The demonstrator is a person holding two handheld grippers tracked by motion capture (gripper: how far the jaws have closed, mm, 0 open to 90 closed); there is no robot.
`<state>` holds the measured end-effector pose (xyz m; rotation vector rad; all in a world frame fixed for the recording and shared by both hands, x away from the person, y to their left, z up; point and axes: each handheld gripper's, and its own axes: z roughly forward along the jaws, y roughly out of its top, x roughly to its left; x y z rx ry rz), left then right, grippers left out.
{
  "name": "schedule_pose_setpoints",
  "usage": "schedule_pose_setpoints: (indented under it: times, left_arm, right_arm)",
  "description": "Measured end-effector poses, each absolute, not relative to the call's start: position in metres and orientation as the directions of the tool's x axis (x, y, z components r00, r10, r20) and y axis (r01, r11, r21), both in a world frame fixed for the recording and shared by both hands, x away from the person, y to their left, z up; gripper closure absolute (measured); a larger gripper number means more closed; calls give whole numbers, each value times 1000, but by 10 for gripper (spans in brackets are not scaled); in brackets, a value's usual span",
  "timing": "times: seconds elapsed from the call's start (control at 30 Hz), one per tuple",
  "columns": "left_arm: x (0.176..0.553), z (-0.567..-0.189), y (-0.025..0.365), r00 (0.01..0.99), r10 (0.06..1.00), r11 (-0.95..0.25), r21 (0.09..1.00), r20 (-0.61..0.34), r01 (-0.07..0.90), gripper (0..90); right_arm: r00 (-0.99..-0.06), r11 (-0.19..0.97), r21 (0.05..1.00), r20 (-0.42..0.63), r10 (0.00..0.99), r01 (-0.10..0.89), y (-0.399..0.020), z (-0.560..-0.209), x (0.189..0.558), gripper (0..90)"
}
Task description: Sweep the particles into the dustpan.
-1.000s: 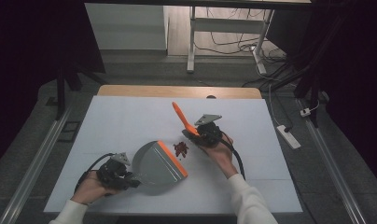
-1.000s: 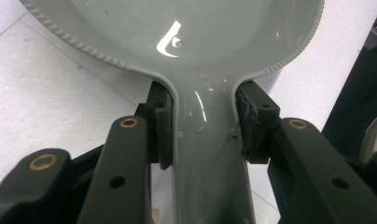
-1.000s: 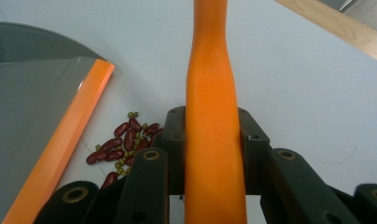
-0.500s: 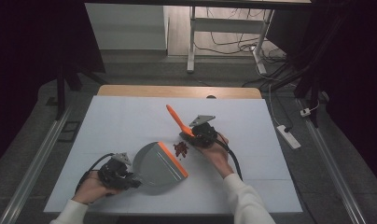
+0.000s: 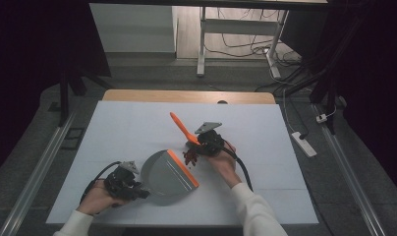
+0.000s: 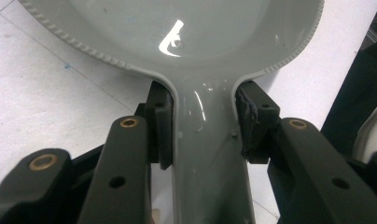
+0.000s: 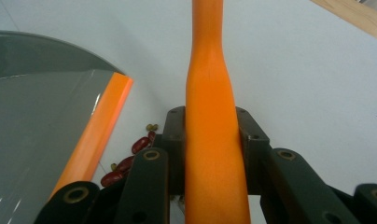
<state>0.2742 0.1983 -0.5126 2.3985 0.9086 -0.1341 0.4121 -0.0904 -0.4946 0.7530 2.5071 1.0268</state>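
A grey dustpan (image 5: 165, 177) with an orange lip (image 5: 183, 168) lies on the white table. My left gripper (image 5: 137, 189) is shut on its grey handle (image 6: 207, 154), pads pressed on both sides. My right gripper (image 5: 199, 145) is shut on the orange handle (image 5: 179, 125) of a brush, which slants up and to the left; the handle (image 7: 212, 140) runs between the jaws. A small heap of red beans (image 5: 189, 157) lies on the table between the pan's lip and the right gripper. Beans (image 7: 126, 163) show beside the orange lip (image 7: 95, 130); the brush head is hidden.
The white table sheet (image 5: 137, 123) has bare room at the back and left. A wooden table edge (image 5: 186, 96) runs along the far side. A power strip (image 5: 304, 143) lies on the floor to the right.
The right hand has shifted a little toward the pan and the orange handle has tipped further to the left. The left hand and dustpan have stayed put.
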Motion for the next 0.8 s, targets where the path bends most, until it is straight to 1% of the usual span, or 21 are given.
schedule_pose_setpoints:
  times: [0.03, 0.17, 0.33, 0.67, 0.8]
  left_arm:
    - [274, -513, 198, 765, 580, -609, 474, -282, 636, 618]
    - [275, -513, 197, 765, 579, -610, 472, -283, 636, 619]
    - [275, -513, 197, 767, 577, -613, 471, -282, 634, 618]
    - [275, -514, 198, 767, 576, -614, 471, -283, 634, 619]
    - [276, -514, 198, 768, 575, -614, 471, -284, 634, 619]
  right_arm:
    - [-817, 617, 717, -118, 564, 323, -87, -495, 410, 704]
    - [-824, 629, 716, -135, 551, 304, -82, -496, 407, 704]
    - [-833, 633, 715, -131, 537, 296, -80, -496, 404, 704]
    - [-859, 666, 704, -159, 487, 247, -74, -497, 398, 703]
    - [-863, 661, 707, -144, 484, 253, -72, -497, 396, 704]
